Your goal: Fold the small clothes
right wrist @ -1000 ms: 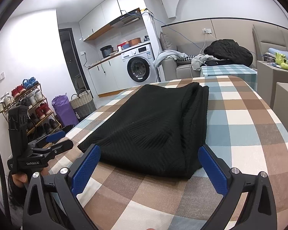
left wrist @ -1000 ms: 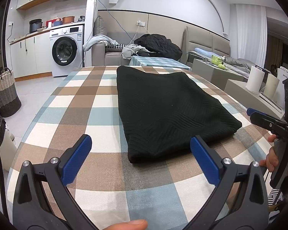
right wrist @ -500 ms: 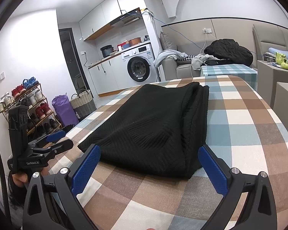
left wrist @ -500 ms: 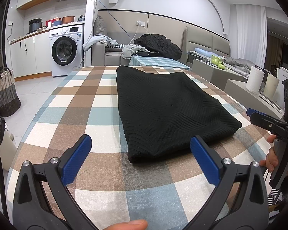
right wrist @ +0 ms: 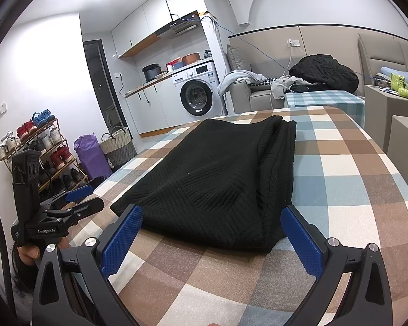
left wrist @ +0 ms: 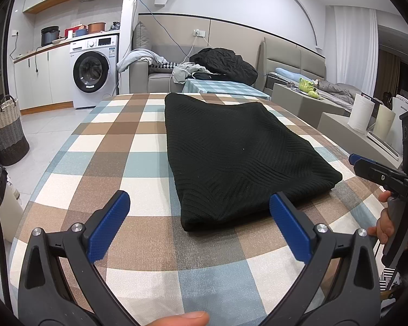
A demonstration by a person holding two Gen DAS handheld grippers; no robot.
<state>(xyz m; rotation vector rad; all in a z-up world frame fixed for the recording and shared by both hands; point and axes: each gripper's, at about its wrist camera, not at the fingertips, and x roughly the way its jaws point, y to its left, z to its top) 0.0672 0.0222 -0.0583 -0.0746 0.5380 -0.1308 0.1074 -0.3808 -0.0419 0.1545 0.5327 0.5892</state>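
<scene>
Squarely ahead of both wide-open, empty grippers (left gripper, right gripper) the black garment is laid lengthwise away, near edge closest.

Black garment, knitted in ribbed diagonal and chevron bands; tablecloth checked in brown, pale blue and cream; left gripper with a black frame and blue textured pads; right gripper likewise black with blue pads; washing machine white with a dark round door; laundry basket banded cream, grey and dark brown; bag purple; shoes red, blue and white.
</scene>
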